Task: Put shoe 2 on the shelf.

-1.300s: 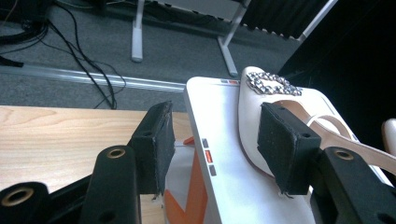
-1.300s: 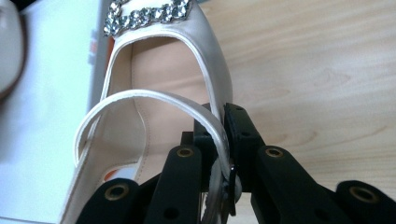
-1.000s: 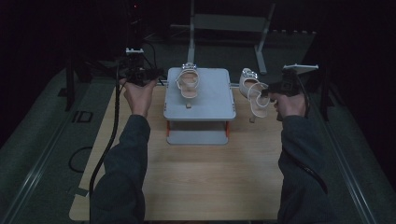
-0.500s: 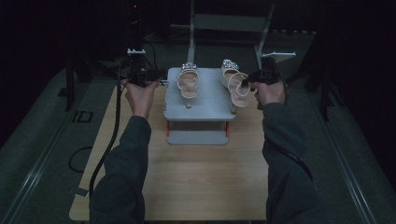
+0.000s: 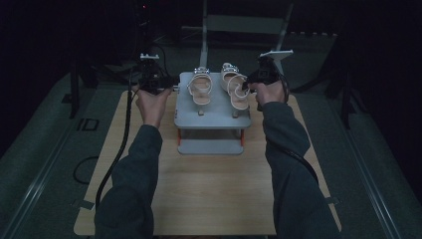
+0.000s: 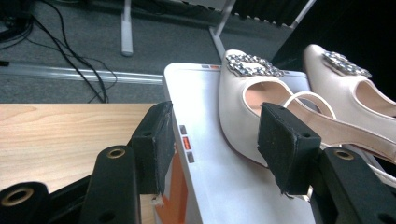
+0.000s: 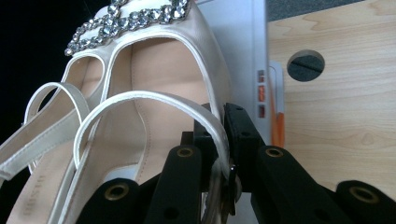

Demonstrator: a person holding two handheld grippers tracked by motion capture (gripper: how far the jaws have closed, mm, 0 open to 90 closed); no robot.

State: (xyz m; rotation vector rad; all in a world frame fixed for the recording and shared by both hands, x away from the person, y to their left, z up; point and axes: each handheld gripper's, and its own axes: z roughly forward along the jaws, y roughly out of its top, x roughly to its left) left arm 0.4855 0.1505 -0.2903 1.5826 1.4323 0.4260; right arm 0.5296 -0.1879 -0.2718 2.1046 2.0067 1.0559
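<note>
Two cream slingback shoes with rhinestone buckles are at a grey two-tier stand (image 5: 209, 118). The left shoe (image 5: 200, 90) (image 6: 243, 107) lies on the stand's top. My right gripper (image 5: 249, 85) (image 7: 223, 130) is shut on the heel strap of the right shoe (image 5: 235, 92) (image 7: 159, 84), holding it over the right half of the top. Whether that shoe rests on the stand I cannot tell. My left gripper (image 5: 171, 89) (image 6: 215, 135) stands open at the stand's left edge (image 6: 205, 177), one jaw outside the edge, the other beside the left shoe.
The stand sits at the far middle of a wooden table (image 5: 209, 189) with a round hole (image 7: 306, 65) by the stand's right side. Cables (image 5: 119, 149) trail off the left. A metal frame (image 5: 249, 22) stands behind the table, with dark floor around it.
My right gripper has carried the right shoe leftward, from beside the stand's right side to over its top. The left gripper has stayed put.
</note>
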